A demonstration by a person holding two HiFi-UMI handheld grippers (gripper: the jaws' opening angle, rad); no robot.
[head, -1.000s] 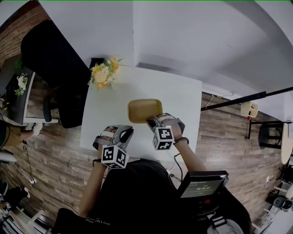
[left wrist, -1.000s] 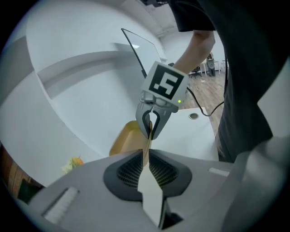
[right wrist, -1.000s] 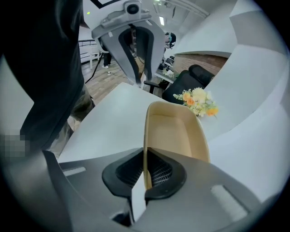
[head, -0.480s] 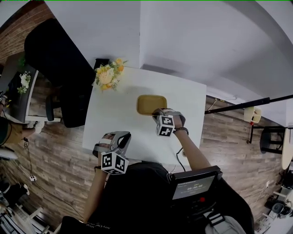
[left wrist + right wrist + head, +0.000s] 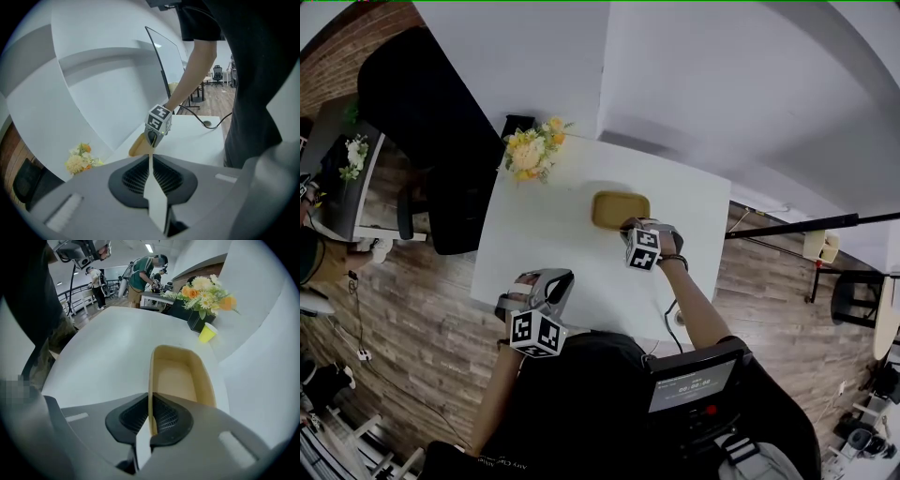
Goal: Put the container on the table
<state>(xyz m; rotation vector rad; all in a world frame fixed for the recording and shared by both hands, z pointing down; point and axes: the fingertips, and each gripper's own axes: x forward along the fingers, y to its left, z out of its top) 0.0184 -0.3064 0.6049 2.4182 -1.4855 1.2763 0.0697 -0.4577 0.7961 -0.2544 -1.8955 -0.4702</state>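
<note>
A shallow yellow container (image 5: 617, 206) sits low over the white table (image 5: 539, 234), right of its middle. My right gripper (image 5: 629, 227) holds it by the near rim. In the right gripper view the thin rim of the container (image 5: 180, 376) runs between the pads of the right gripper (image 5: 150, 404); the jaws are opening but still touch the rim. Whether the container's bottom touches the table I cannot tell. My left gripper (image 5: 557, 277) hangs at the table's near edge, shut and empty. The left gripper (image 5: 150, 161) looks toward the right gripper (image 5: 151, 139) and the container (image 5: 137, 146).
A bunch of yellow and white flowers (image 5: 532, 150) stands at the table's far left corner, with a small yellow cup (image 5: 206, 333) beside it. A black chair (image 5: 422, 122) is left of the table. A cable (image 5: 206, 123) lies on the near right part. People (image 5: 145, 275) stand far behind.
My right gripper has carried the container farther over the table and lowered it. The left gripper has stayed at the near edge, rolled a little.
</note>
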